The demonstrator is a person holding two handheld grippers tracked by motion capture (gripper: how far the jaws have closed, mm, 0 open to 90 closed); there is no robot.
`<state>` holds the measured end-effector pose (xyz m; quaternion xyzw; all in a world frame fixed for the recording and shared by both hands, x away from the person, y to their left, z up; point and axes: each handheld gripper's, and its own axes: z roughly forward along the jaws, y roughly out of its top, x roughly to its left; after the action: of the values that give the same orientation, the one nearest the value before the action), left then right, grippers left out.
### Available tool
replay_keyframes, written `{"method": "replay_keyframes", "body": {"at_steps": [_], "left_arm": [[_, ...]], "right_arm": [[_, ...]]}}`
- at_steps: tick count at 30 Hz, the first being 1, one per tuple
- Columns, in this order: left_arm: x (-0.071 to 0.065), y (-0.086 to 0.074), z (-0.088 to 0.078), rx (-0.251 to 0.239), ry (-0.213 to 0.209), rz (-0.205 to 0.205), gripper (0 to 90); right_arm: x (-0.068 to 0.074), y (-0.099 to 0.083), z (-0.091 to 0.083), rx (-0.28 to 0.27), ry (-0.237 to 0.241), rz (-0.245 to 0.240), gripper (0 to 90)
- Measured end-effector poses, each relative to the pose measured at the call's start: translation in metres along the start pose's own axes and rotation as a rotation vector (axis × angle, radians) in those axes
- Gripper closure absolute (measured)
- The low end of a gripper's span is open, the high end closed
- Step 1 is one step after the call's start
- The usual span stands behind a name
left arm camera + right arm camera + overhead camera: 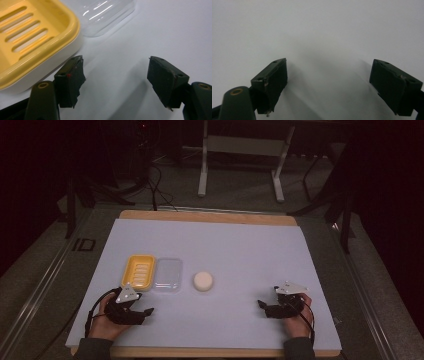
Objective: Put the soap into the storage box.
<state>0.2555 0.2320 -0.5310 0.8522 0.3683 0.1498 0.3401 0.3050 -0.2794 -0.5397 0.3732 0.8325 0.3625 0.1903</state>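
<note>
A yellow slotted soap dish [139, 271] lies on the white table cover, with a clear plastic lid [167, 275] touching its right side. A round cream soap bar [203, 281] sits to the right of the lid. My left gripper [142, 311] rests near the table's front left, open and holding nothing; in the left gripper view the soap dish [32, 37] and clear lid [105, 15] lie just beyond the left gripper [116, 77]. My right gripper [264, 306] sits at the front right, open over bare cover, and the right gripper [328, 82] holds nothing.
The white cover [240, 250] lies on a wooden table [210, 215]. Beyond the table's far edge stand metal frame legs [202, 175] and cables [155, 180] on a dark floor.
</note>
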Motion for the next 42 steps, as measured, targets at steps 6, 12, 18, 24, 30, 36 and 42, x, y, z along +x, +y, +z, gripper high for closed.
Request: {"method": "replay_keyframes", "body": {"at_steps": [6, 12, 18, 24, 30, 36, 42], "left_arm": [[-0.003, 0.001, 0.001, 0.007, -0.003, 0.008, 30.5], [-0.003, 0.005, 0.005, 0.019, -0.033, 0.018, 30.3], [-0.010, 0.015, 0.009, 0.047, -0.078, 0.089, 30.1], [-0.013, 0.030, 0.011, 0.083, -0.105, 0.166, 29.2], [-0.013, 0.047, 0.009, 0.105, -0.128, 0.236, 29.0], [-0.011, 0.057, 0.004, 0.109, -0.129, 0.274, 30.0], [-0.010, 0.066, 0.001, 0.126, -0.132, 0.307, 30.4]], "right_arm": [[0.003, -0.001, -0.001, -0.015, -0.019, -0.021, 14.6], [0.002, -0.003, -0.006, -0.061, 0.020, -0.025, 14.4], [0.001, -0.005, -0.010, -0.105, 0.038, -0.027, 14.1], [0.003, -0.007, -0.013, -0.142, 0.034, -0.042, 14.4], [-0.001, -0.009, -0.016, -0.176, 0.060, -0.017, 14.4], [-0.002, -0.011, -0.019, -0.209, 0.062, -0.007, 14.4], [-0.001, -0.011, -0.019, -0.206, 0.060, -0.010, 14.4]]}}
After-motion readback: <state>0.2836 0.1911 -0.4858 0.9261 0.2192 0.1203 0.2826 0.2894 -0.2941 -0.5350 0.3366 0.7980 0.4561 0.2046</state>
